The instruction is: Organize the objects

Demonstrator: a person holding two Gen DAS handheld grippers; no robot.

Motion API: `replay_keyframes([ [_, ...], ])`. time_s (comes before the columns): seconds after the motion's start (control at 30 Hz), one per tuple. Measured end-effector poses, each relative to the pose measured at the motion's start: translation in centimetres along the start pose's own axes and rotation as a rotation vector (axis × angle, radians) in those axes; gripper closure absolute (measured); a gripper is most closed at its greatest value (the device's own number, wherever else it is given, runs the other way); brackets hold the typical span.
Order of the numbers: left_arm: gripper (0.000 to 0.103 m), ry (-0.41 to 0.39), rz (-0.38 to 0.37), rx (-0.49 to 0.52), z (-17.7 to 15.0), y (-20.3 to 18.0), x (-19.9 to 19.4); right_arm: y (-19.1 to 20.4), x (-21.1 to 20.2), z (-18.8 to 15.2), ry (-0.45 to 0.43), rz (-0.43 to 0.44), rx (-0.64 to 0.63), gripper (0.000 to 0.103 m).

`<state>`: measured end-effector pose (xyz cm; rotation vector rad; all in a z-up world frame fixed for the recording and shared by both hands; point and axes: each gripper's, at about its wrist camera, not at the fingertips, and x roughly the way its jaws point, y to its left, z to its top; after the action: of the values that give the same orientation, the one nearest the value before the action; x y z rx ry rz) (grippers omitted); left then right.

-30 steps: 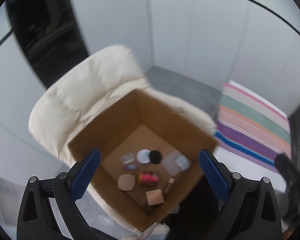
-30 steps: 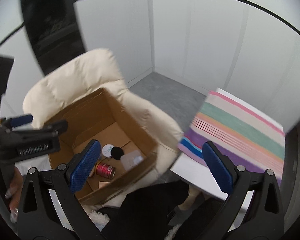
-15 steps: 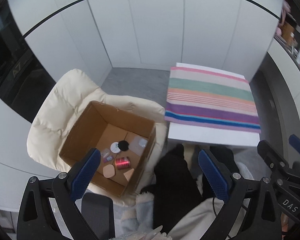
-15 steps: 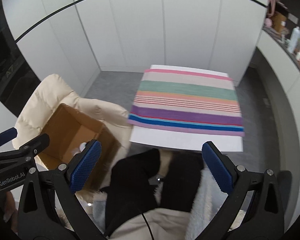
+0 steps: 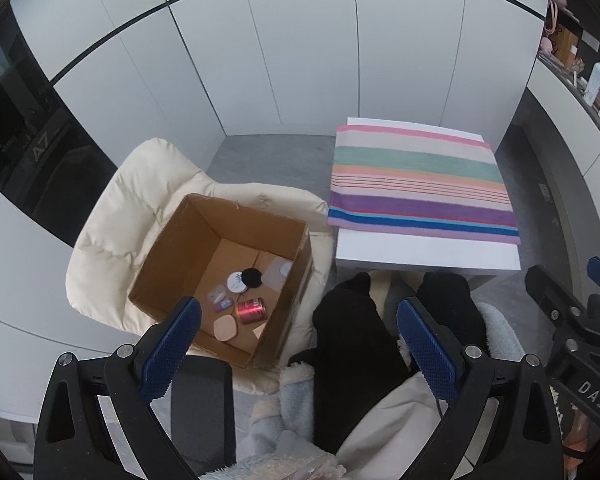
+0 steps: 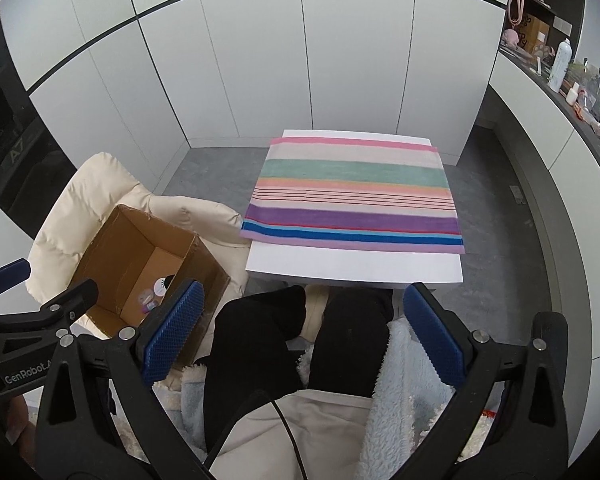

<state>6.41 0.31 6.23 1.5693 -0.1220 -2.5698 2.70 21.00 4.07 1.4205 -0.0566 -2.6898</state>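
White cabinet panels wall in a grey floor. I see a low white table (image 6: pixel 352 266) under a striped multicoloured cloth (image 6: pixel 352 196). Beside it, an open brown cardboard box (image 5: pixel 220 276) on a cream padded chair (image 5: pixel 140 184) holds a small red can (image 5: pixel 251 310). My left hand-held gripper (image 5: pixel 298 344) and right hand-held gripper (image 6: pixel 300 330) both hang spread apart, empty.

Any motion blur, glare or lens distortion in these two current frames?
Left wrist view: sharp, no motion blur; the cardboard box and its small items read clearly; wall seams bow from the fisheye, corners black. Right wrist view: equally sharp, even soft light on the striped cloth, no glare, same barrel curve.
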Motion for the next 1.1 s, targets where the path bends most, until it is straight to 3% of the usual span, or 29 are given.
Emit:
replay_keyframes([
  [1.1,0.004,0.008,0.018,0.021,-0.3,-0.5,0.3,0.8,0.7,-0.4,0.024,0.021,-0.029,0.001],
])
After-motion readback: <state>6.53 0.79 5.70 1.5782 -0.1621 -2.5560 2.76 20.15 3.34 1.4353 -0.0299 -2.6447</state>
